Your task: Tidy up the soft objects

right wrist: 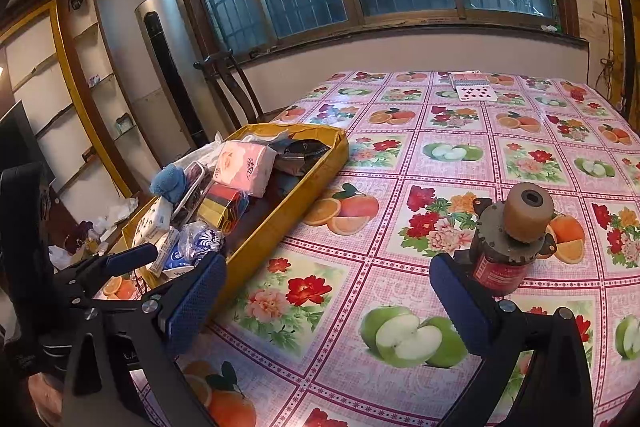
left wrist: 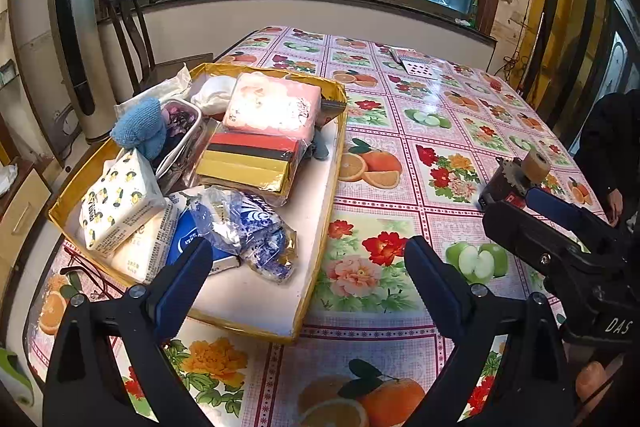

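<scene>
While both grippers hang over the worktop (left wrist: 400, 155) with its fruit-and-flower cloth, neither one has anything in it. The left gripper (left wrist: 308, 279) has its fingers spread wide, with the near end of the yellow tray (left wrist: 340, 131) sitting under and between them. The right gripper (right wrist: 328, 291) is wide open too, over bare cloth just right of the tray.

All the soft stuff is piled in the tray. At the near end there's a lemon-print tissue pack (left wrist: 120, 203) leaning on a white pack (left wrist: 148, 247), plus a crinkly blue-and-white bag (left wrist: 248, 227) right by the left finger. Further back a pink tissue pack (left wrist: 272, 105) sits on top of a red, black and yellow wrapped stack (left wrist: 252, 159). A fuzzy blue cloth (left wrist: 140, 127) bunches against a clear container (left wrist: 180, 131) on the left side, and something white (left wrist: 212, 91) is at the far end.

Off to the right, well apart from the tray, a red can with a tan roll on top (right wrist: 516, 231) stands upright, close to the right gripper's right finger. Playing cards (right wrist: 474, 89) lie at the far end of the worktop. A dark wooden chair (left wrist: 132, 35) stands by the far left corner.
</scene>
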### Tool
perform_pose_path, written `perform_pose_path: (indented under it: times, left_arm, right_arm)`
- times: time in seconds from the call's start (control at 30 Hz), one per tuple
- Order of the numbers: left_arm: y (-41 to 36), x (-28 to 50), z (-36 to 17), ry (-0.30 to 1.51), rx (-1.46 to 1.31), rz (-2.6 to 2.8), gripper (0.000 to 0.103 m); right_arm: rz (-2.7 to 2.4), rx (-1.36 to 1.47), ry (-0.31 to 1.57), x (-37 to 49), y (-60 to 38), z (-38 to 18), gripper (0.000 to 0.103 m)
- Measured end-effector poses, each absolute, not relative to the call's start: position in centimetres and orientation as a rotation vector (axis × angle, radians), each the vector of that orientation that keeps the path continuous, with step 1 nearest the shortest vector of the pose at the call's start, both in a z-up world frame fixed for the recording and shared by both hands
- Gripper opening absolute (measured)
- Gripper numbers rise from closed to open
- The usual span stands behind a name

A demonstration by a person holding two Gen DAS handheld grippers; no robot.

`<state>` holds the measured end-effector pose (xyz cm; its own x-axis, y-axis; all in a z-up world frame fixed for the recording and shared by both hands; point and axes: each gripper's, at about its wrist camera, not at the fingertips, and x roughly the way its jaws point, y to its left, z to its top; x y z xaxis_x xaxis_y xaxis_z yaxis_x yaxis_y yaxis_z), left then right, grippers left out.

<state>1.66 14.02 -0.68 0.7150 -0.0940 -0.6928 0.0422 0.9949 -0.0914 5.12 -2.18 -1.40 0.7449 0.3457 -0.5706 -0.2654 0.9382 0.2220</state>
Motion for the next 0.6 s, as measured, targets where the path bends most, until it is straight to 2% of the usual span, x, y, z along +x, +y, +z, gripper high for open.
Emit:
perform_pose_path:
  times: [0.13, 0.23, 0.6]
  left_arm:
    - [14.3, 1.7, -0.5, 0.755, -0.076, -0.055, 0.098]
    - [14.6, 1.8, -0.7, 0.758, -0.082, -0.046, 0.103]
    - [13.2, 0.7, -0.1, 0.663, -0.013, -0.012, 0.103]
  right_arm:
    - [0.335, 0.129, 0.626, 4.8, -2.4, -1.0, 0.102]
    - [0.337, 0.139, 0.622, 4.7, -2.7, -0.9, 0.102]
    - [0.326, 0.158, 0.609, 4.2, -3.9, -0.6, 0.102]
